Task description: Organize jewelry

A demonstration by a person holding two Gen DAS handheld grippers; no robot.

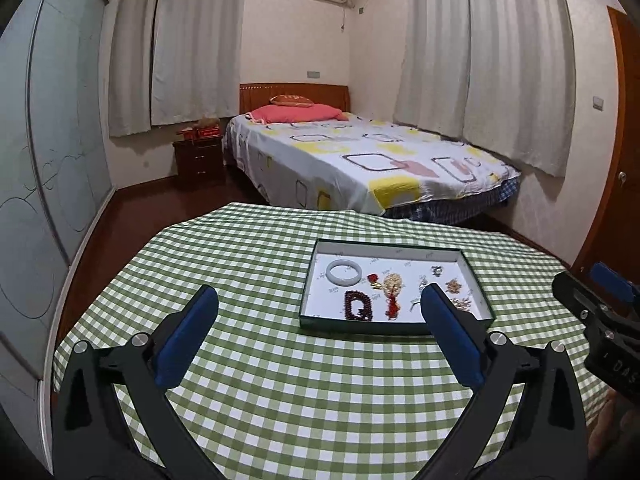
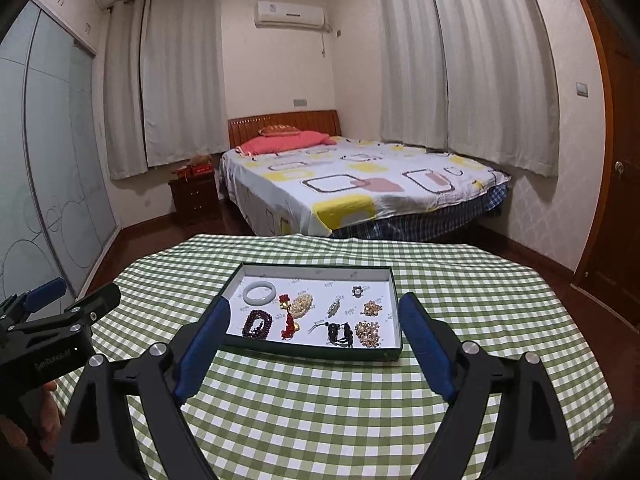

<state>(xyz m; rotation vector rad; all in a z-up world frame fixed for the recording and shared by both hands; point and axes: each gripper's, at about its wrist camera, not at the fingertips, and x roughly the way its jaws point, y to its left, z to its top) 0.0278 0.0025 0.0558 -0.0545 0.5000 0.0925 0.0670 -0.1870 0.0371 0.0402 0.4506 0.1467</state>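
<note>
Both grippers wide and empty, the jewelry lying in the box.

The box [image 2: 394, 312] sits on the checked desk [image 2: 320, 420], long axis crosswise, straight ahead of the right gripper [image 2: 314, 346], which looks the nearer, and ahead-right of the left gripper [image 1: 320, 330]. Inside are about nine pieces: one pale bangle [image 2: 259, 293], one dark bead bracelet [image 2: 258, 325], one red charm [image 2: 289, 318], several gold and dark pieces.

Left tool [image 2: 60, 312] body reads "GenRobot.AI" (small, faint).
</note>
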